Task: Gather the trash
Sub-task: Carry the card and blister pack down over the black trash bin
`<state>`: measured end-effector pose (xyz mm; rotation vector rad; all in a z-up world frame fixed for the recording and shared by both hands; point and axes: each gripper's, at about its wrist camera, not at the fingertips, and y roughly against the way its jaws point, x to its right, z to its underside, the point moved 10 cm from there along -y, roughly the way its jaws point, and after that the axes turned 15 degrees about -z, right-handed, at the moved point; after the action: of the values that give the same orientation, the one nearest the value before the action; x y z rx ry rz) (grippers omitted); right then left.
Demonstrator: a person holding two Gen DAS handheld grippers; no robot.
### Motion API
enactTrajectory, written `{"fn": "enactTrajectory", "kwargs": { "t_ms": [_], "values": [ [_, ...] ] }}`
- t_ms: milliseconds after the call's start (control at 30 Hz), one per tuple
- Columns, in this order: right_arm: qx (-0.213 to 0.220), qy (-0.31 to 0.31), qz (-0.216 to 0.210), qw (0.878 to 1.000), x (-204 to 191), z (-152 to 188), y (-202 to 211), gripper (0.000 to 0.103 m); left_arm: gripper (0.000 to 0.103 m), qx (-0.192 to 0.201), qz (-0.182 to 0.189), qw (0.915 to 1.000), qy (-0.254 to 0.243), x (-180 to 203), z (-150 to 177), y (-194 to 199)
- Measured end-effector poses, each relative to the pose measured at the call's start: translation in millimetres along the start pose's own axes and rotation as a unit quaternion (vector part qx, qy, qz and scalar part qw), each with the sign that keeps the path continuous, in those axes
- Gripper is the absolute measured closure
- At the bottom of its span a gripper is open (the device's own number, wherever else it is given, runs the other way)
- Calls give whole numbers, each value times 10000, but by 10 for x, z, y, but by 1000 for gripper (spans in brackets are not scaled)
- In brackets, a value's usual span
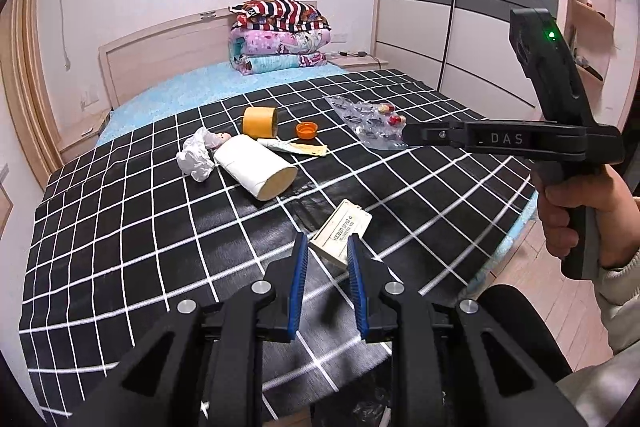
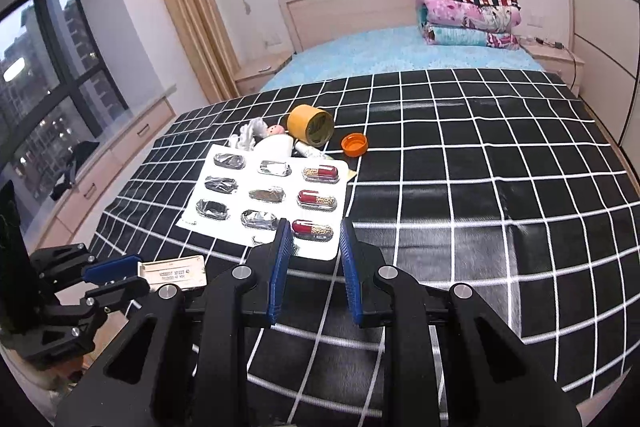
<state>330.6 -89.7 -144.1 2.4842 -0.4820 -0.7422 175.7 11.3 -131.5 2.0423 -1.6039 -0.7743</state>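
Right tongs (image 2: 312,243) are pinching the near edge of the blister pack (image 2: 272,195), jaws narrow and closed on the foil card; in the left wrist view the pack (image 1: 372,123) is hanging off the tong tips, clear of the bed. Left tongs (image 1: 328,255) are closed narrow on the small white box (image 1: 340,231), gripping its near end; the right wrist view is showing the same box (image 2: 172,273) held between the blue pads (image 2: 112,269). Both items are sitting above the black grid cover (image 2: 480,187) on the bed, not resting on it, as far as I can judge. Handling: the pack is light, thin and floppy, so it is probably sagging from an edge grip and could slip on the smooth foil; a bite deeper onto the flat margin, away from the capsule pockets, looks safer. The box is light card, stiff enough but crushable, so a grip across the short sides is looking right. Still lying on the cover further out: paper roll (image 1: 256,167), crumpled tissue (image 1: 196,157), tape roll (image 1: 260,123), orange cap (image 1: 307,129) and a flat sachet (image 1: 296,147), clustered together. Tissue is soft and will compress; the rolls may roll away.
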Motion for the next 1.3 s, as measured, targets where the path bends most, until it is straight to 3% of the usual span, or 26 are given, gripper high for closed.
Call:
{"fn": "enactTrajectory", "kwargs": {
  "t_ms": [500,1000,1300],
  "values": [
    [-32,257,-68,9996,-312,361,442,78,83,-45,96,9999,56,140,361,388],
    [-653,239,-281,9972,-509,1105,442,78,83,-521,228,9977,357,135,1013,422],
    [-1149,142,-344,9927,-545,1597,415,78,83,-934,410,9945,245,313,1424,344]
  ]
}}
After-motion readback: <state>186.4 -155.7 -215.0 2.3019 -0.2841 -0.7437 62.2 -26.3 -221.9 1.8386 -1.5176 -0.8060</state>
